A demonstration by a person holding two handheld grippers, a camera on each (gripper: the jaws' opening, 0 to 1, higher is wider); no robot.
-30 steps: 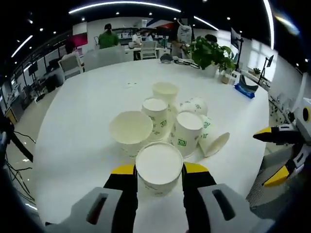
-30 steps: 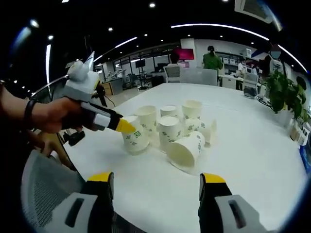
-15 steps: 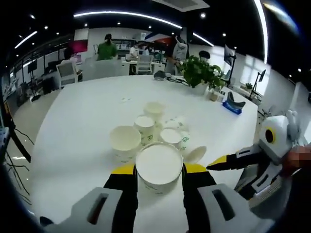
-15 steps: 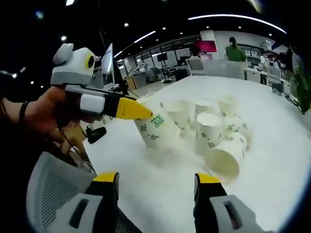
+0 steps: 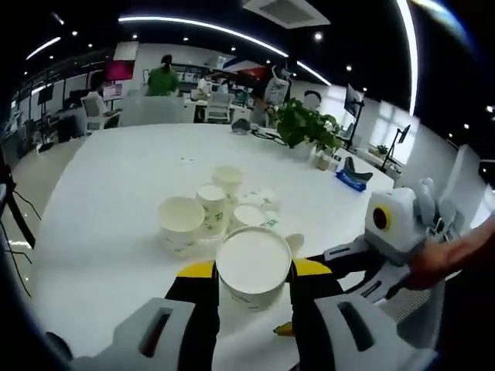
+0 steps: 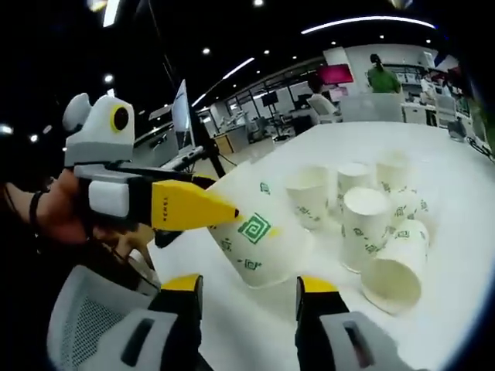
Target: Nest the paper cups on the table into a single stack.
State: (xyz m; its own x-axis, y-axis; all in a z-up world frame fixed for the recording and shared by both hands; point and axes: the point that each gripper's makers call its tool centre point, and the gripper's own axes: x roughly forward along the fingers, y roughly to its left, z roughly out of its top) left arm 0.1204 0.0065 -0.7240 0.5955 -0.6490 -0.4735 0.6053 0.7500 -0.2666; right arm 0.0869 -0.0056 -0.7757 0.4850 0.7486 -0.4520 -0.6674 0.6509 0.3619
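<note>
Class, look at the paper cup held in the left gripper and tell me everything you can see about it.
The held cup is white paper with a green square logo and small green marks on its side. It is empty, its round mouth open toward the left gripper's camera. It is clamped between that gripper's yellow-tipped jaws and appears lifted off the white table, nearer than the other cups.

Bright ceiling light strips (image 5: 209, 25) glare overhead; fisheye edges bend, and the background blurs.

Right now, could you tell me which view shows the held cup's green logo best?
The right gripper view: the held cup shows its side there, green logo facing us. The left gripper view looks into its open mouth.
</note>
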